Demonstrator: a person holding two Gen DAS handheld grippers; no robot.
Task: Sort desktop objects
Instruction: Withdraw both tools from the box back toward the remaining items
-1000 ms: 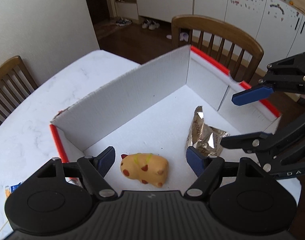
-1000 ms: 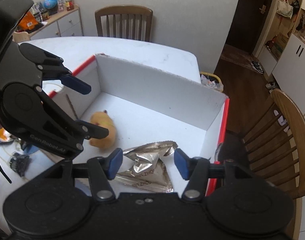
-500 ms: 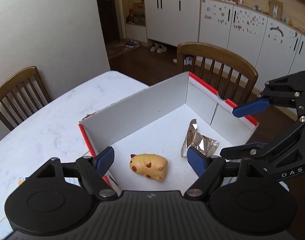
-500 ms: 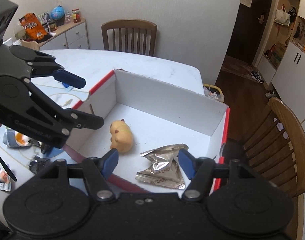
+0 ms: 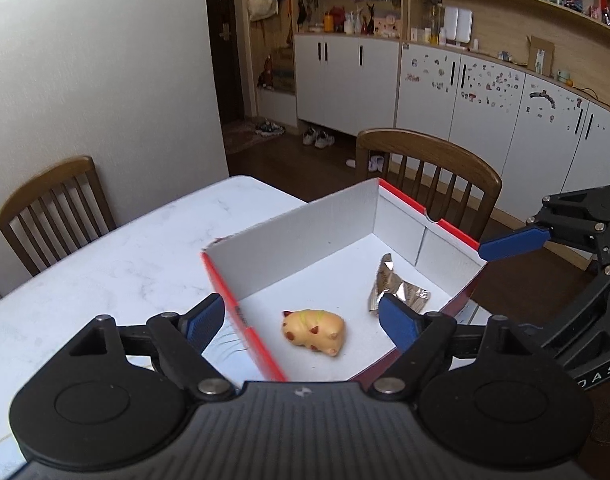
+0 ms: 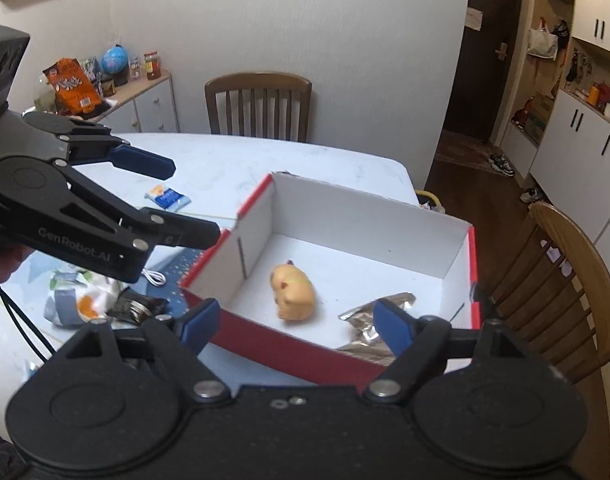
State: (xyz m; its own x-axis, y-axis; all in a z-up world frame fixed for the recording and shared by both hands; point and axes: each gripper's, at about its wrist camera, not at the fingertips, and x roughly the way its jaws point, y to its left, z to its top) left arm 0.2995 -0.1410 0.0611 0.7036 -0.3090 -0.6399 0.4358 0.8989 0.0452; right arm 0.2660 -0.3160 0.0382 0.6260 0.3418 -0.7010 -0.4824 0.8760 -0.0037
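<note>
A red-edged white cardboard box (image 5: 305,236) (image 6: 365,216) stands on the white table. Inside it lie a yellow toy animal (image 5: 313,330) (image 6: 293,290) and a crumpled silver snack wrapper (image 5: 397,294) (image 6: 379,316). My left gripper (image 5: 303,322) is open and empty, held above the box's near edge; it also shows at the left of the right wrist view (image 6: 185,200). My right gripper (image 6: 293,324) is open and empty above the box's near red wall; its blue-padded finger (image 5: 513,244) shows at the right of the left wrist view.
Left of the box lie a blue-white packet (image 6: 167,196), a white cable (image 6: 155,278), a crumpled wrapper (image 6: 77,300) and dark small items (image 6: 137,308). Wooden chairs (image 5: 429,176) (image 5: 53,208) (image 6: 573,280) stand around the table (image 5: 105,272).
Both grippers have pulled back and up from the box, still open. The toy and wrapper stay in the box and look smaller and farther now.
</note>
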